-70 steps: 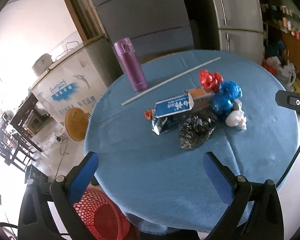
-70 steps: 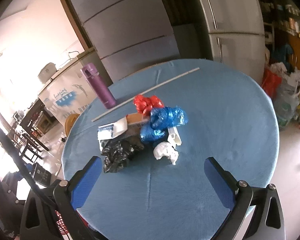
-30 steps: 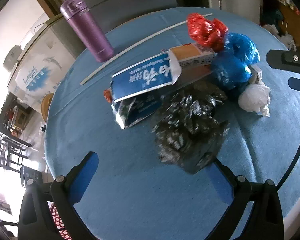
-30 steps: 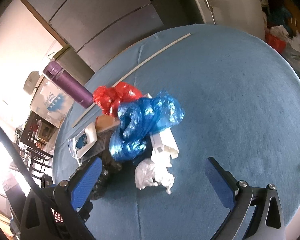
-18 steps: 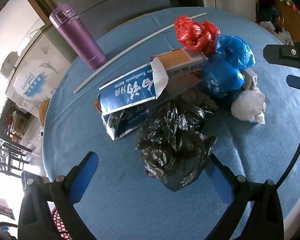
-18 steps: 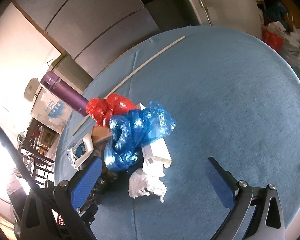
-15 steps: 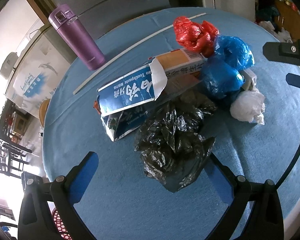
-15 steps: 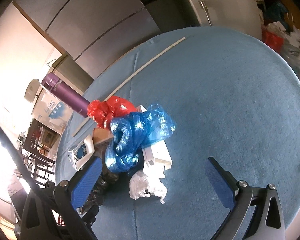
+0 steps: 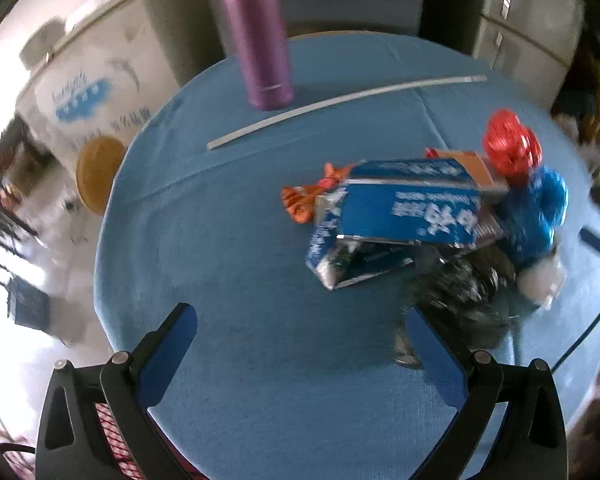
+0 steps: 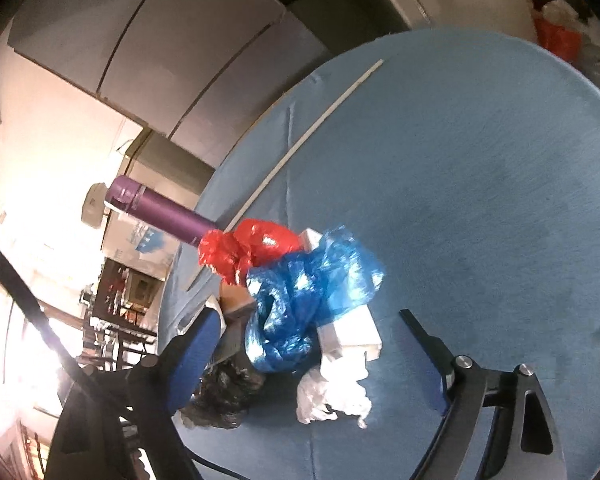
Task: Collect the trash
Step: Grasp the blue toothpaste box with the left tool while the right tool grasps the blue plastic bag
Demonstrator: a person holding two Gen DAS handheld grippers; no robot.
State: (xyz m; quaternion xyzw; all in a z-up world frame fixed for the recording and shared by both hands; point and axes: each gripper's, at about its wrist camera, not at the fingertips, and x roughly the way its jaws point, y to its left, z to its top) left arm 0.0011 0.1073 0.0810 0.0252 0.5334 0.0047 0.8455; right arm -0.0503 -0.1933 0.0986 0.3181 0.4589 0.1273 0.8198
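Both claws stood apart: the left claw hung over bare blue bench, empty, beside the black bag. The right claw, its jaws just closing, straddled the white crumpled paper and blue bag without pressing them.

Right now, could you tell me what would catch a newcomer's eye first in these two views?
The heap of trash on the round blue table draws the eye: a crumpled blue bag with a red bag behind it, a white paper wad in front and a blue toothpaste carton beside a black bag. A tall purple flask stands upright at the table's far edge, next to a long white strip.
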